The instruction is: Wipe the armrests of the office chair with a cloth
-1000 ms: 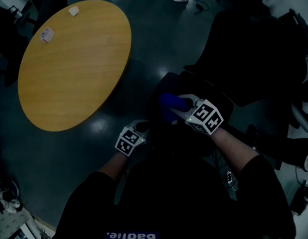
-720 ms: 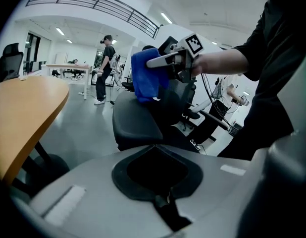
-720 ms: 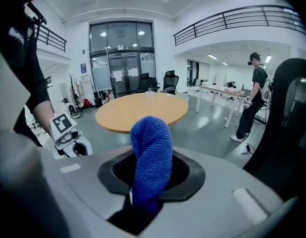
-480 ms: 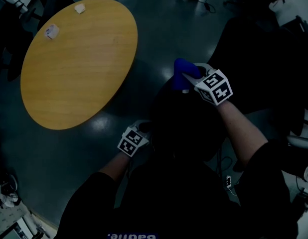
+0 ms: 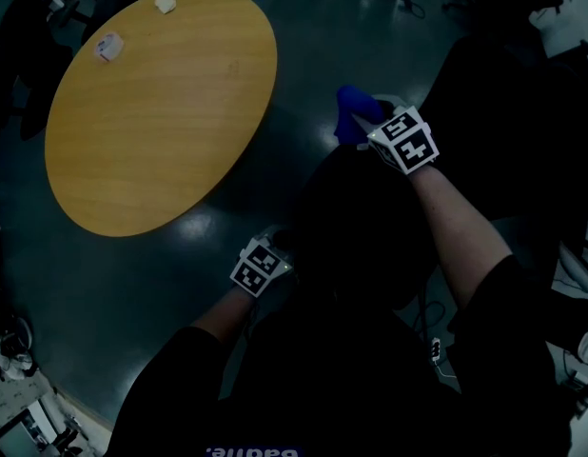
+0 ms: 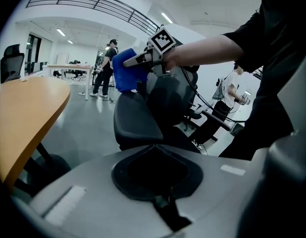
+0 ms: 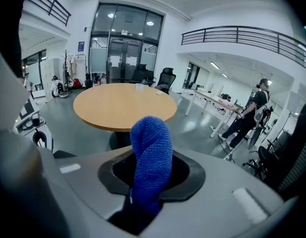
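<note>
A black office chair (image 5: pixel 361 227) stands right in front of me, very dark in the head view. My right gripper (image 5: pixel 370 127) is at its far side, shut on a blue cloth (image 5: pixel 353 112) that bunches out past the jaws. The right gripper view shows the cloth (image 7: pixel 151 138) standing up between the jaws of that gripper (image 7: pixel 143 157). My left gripper (image 5: pixel 278 244) is low at the chair's near left side. In the left gripper view its jaws (image 6: pixel 154 147) meet with nothing between them, facing a black chair pad (image 6: pixel 135 123), with the cloth (image 6: pixel 127 77) held above it.
A round wooden table (image 5: pixel 161 103) stands to the left, with two small white objects (image 5: pixel 109 46) near its far edge. More dark chairs (image 5: pixel 522 84) crowd the right. A power strip (image 5: pixel 434 348) and cables lie on the floor. People (image 6: pixel 107 68) stand far off.
My right gripper has carried the blue cloth from over the chair's middle to its far side. The left gripper has stayed by the chair's near left side.
</note>
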A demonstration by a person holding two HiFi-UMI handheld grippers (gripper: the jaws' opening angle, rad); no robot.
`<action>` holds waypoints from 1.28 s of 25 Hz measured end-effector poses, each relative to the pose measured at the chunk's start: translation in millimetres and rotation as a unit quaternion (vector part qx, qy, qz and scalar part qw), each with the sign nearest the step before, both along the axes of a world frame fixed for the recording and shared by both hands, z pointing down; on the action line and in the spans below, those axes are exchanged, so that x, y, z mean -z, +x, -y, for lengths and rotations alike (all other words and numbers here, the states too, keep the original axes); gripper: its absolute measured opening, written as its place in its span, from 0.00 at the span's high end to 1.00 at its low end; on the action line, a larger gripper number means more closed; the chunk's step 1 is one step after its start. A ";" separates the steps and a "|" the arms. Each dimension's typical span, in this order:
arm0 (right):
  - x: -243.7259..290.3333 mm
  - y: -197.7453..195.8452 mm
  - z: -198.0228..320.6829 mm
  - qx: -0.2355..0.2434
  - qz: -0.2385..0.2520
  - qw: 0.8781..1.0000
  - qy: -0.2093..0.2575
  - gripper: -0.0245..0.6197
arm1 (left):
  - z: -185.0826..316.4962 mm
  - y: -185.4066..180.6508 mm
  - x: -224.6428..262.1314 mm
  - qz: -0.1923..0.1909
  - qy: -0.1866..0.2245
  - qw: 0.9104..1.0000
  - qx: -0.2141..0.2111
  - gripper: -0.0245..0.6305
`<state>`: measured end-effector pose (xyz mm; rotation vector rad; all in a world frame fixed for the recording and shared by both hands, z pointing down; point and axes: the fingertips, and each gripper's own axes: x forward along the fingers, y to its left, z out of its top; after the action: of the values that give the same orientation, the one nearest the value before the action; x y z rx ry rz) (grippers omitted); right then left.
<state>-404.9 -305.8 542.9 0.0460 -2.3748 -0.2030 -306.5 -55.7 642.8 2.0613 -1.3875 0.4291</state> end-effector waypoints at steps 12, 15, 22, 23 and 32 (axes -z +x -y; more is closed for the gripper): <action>-67.7 2.2 -64.5 0.008 -0.043 0.998 -0.050 0.79 | -0.8 -3.0 -1.7 -0.009 0.007 1.000 0.008 0.93; -71.4 2.2 -79.8 0.011 -0.042 0.997 -0.060 0.79 | -2.4 -3.8 -3.6 -0.012 0.008 1.000 0.013 0.93; -73.0 3.8 -131.3 0.059 -0.045 0.995 -0.072 0.79 | -3.5 -1.4 -2.1 -0.013 0.009 1.000 0.013 0.93; -72.7 4.1 -139.0 0.066 -0.045 0.994 -0.075 0.79 | -3.7 -1.2 -2.3 -0.013 0.010 1.000 0.013 0.93; -70.1 11.8 -213.4 0.117 -0.044 0.985 -0.118 0.79 | -4.9 -0.9 -2.5 -0.013 0.010 1.000 0.017 0.93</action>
<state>-393.2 -92.4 613.0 -0.3480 -2.2972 -0.0334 -307.4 -50.8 645.3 2.0479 -1.4145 0.3737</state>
